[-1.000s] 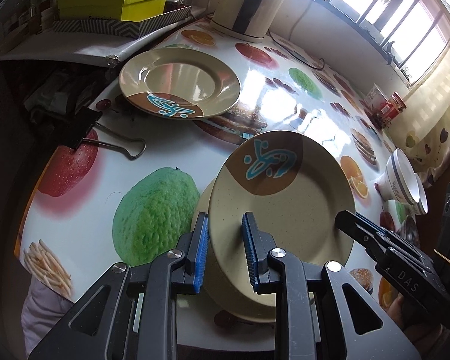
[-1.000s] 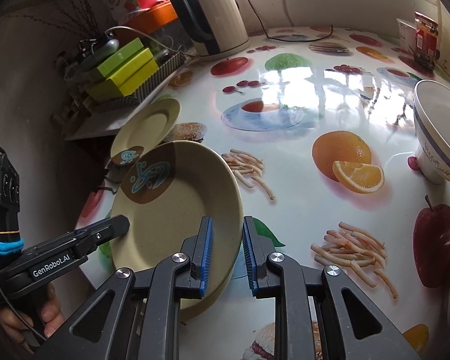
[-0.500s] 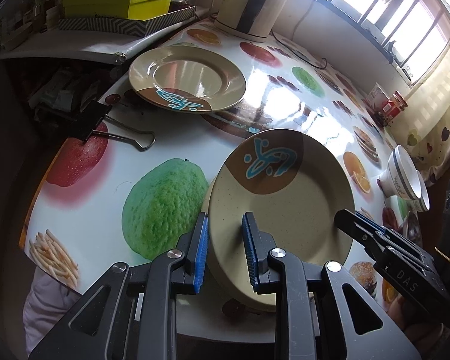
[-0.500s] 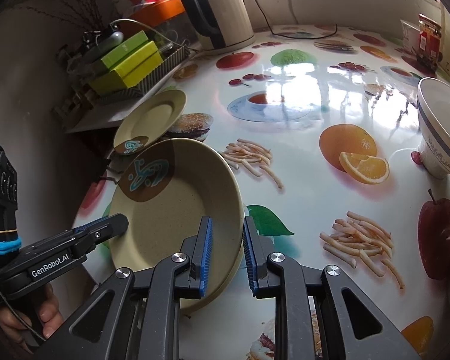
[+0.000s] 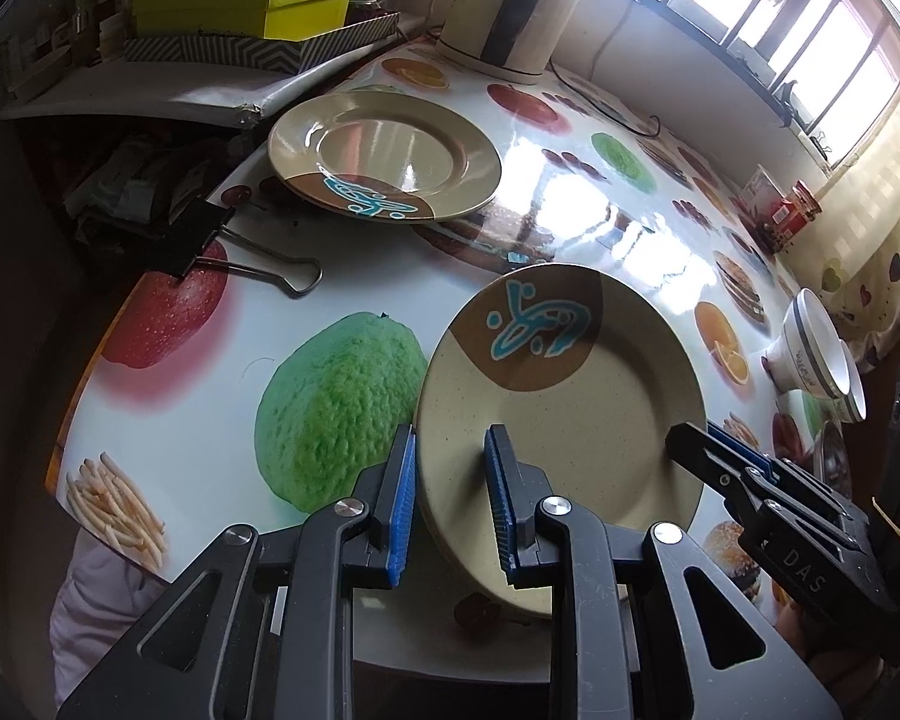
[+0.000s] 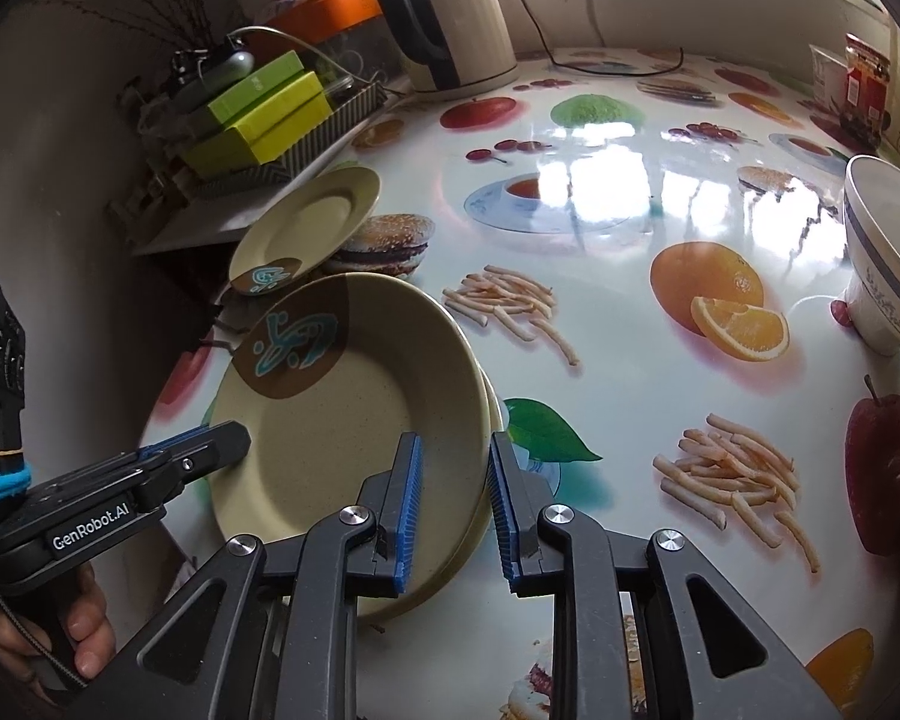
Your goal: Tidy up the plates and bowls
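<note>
We cannot confirm pad contact on the plate stack (image 6: 354,420) — its near rim is hidden behind the right gripper (image 6: 453,504). The bowl (image 6: 888,264) is cut off at the frame's right edge — its print is unreadable.

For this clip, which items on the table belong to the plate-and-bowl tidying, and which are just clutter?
Job items:
- beige plates gripped by both jaws
- beige plate with brown patch, far
- white bowls with blue rim

Clutter:
- black binder clip
- lime-green boxes
- cream electric kettle
- red-labelled jar
</note>
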{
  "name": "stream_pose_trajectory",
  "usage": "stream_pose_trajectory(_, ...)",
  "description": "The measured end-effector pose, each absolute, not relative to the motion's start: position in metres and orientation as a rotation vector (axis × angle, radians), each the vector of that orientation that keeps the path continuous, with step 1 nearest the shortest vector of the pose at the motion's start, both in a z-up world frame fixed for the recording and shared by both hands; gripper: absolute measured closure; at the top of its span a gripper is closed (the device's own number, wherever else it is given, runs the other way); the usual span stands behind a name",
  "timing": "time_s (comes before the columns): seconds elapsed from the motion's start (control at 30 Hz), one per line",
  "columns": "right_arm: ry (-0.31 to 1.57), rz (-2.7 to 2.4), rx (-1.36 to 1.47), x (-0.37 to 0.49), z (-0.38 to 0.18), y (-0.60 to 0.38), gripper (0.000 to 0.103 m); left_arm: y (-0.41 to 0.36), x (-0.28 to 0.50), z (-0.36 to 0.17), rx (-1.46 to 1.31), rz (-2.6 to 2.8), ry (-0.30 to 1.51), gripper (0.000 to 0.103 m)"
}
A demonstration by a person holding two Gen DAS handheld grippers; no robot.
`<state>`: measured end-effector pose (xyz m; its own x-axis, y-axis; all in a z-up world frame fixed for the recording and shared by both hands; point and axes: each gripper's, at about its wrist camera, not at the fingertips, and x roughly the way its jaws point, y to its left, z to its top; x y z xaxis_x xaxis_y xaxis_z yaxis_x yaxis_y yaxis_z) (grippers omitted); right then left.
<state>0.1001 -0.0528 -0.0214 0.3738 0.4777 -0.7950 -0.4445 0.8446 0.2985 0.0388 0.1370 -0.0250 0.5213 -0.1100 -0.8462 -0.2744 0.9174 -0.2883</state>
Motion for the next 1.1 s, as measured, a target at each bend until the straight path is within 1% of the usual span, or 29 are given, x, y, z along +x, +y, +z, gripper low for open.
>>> stream_pose_trajectory(0.53, 1.018, 0.585, 0.020, 0.099, -0.023, -0.053, 0.079, 0.138, 0.038, -0.027, -0.423, 0.110, 1.027, 0.079)
stream_pose_trajectory(0.73, 1.013, 0.582, 0.017, 0.098, -0.022, -0.052, 0.079, 0.135, 0.038, -0.024, -0.362, 0.142, 1.004, 0.079)
stream_pose_trajectory(0.87, 1.001, 0.583, 0.007, 0.098, -0.020, -0.052, 0.071, 0.134, 0.038, -0.019, -0.301, 0.178, 0.977, 0.079)
stream_pose_trajectory(0.93, 0.991, 0.579, 0.004, 0.100, -0.018, -0.052, 0.070, 0.135, 0.039, -0.018, -0.297, 0.180, 0.970, 0.079)
stream_pose_trajectory(1.1, 0.969, 0.572, 0.005, 0.104, -0.013, -0.052, 0.064, 0.136, 0.039, -0.011, -0.229, 0.224, 0.938, 0.079)
